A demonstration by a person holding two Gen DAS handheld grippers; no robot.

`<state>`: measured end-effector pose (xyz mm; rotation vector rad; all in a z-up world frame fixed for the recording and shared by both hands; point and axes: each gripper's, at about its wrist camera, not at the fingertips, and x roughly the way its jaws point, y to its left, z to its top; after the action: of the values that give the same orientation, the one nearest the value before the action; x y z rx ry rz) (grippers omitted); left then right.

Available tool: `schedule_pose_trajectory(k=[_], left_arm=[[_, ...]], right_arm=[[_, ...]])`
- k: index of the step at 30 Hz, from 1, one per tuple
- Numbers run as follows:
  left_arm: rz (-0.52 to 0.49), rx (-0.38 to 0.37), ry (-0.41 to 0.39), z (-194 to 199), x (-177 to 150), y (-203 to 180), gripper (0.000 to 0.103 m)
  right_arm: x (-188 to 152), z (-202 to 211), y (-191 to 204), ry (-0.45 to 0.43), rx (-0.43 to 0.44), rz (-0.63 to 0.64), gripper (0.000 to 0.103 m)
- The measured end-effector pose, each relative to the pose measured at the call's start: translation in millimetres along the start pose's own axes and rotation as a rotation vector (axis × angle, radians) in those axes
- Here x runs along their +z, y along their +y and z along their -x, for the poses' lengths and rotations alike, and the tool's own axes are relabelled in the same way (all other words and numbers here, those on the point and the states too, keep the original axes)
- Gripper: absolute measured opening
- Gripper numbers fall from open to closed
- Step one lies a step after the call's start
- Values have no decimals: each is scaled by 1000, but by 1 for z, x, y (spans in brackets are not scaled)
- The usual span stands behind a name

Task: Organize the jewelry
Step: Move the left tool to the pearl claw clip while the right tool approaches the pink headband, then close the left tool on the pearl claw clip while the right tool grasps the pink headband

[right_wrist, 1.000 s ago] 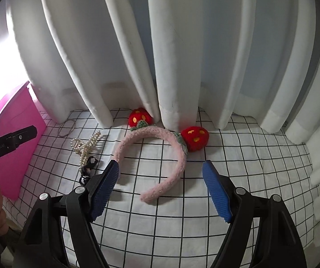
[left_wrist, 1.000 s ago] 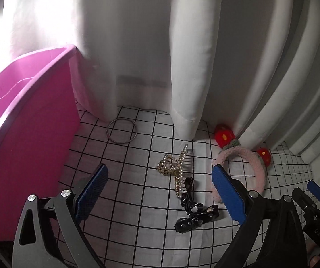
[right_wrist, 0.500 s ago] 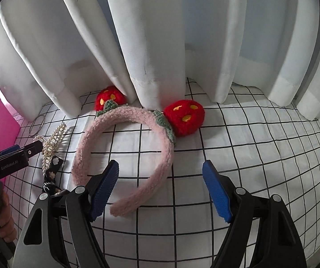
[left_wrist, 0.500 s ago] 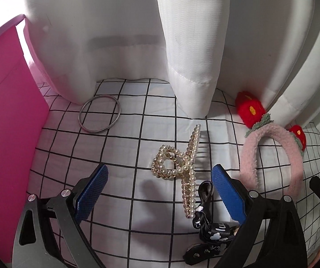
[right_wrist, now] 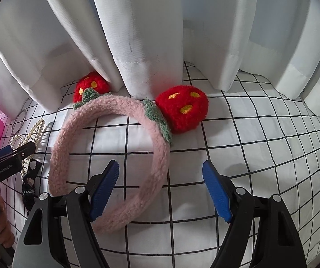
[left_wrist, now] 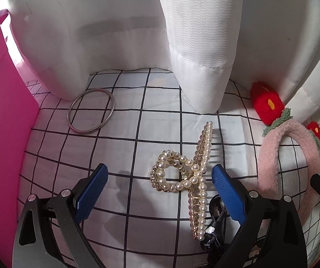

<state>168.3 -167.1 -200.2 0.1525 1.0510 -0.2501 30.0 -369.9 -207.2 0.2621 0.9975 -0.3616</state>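
Both grippers have come in low and close over the last second: the pearl hair claw now fills the space ahead of the left one, and the plush headband has swelled from a small arc to most of the right wrist view. The left gripper [left_wrist: 160,179] has its jaws wide apart and empty, with the pearl hair claw [left_wrist: 190,176] lying on the checked cloth [left_wrist: 126,138] between the blue pads [left_wrist: 227,194], nearer the right pad and not yet touched. The right gripper [right_wrist: 160,184] is likewise spread and holding nothing; one leg of the pink headband [right_wrist: 157,156] runs between its pads, close to the left one (whether that pad already brushes the plush I cannot tell). Outward from the claw, a black patterned strap [left_wrist: 213,230] lies partly under its lower end, a metal bangle [left_wrist: 90,111] rests near the cloth's back edge by the white curtain [left_wrist: 195,44], and the pink box [left_wrist: 1,122] stands at the left edge. The approach looks complete, so closing on each piece seems the next step; nothing appears to have gone into the box yet, though its inside is hidden.
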Motion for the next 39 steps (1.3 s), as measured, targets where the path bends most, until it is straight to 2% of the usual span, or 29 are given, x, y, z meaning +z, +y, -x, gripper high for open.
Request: schedule_pose_trajectory(k=[17, 23, 27, 29, 39], left_arm=[[2, 13, 13, -12, 3, -2, 92], [10, 9, 10, -14, 4, -1, 93], [14, 12, 7, -15, 4, 0, 95], [19, 12, 9, -15, 4, 1, 97], [24, 14, 5, -18, 2, 2, 97]], right_arm=[[19, -36, 4, 47, -39, 24, 74], [28, -46, 4, 37, -43, 39, 74], [30, -51, 0, 43, -54, 15, 85], [31, -55, -2, 54, -55, 9, 93], [32, -62, -6, 36, -52, 11, 94]])
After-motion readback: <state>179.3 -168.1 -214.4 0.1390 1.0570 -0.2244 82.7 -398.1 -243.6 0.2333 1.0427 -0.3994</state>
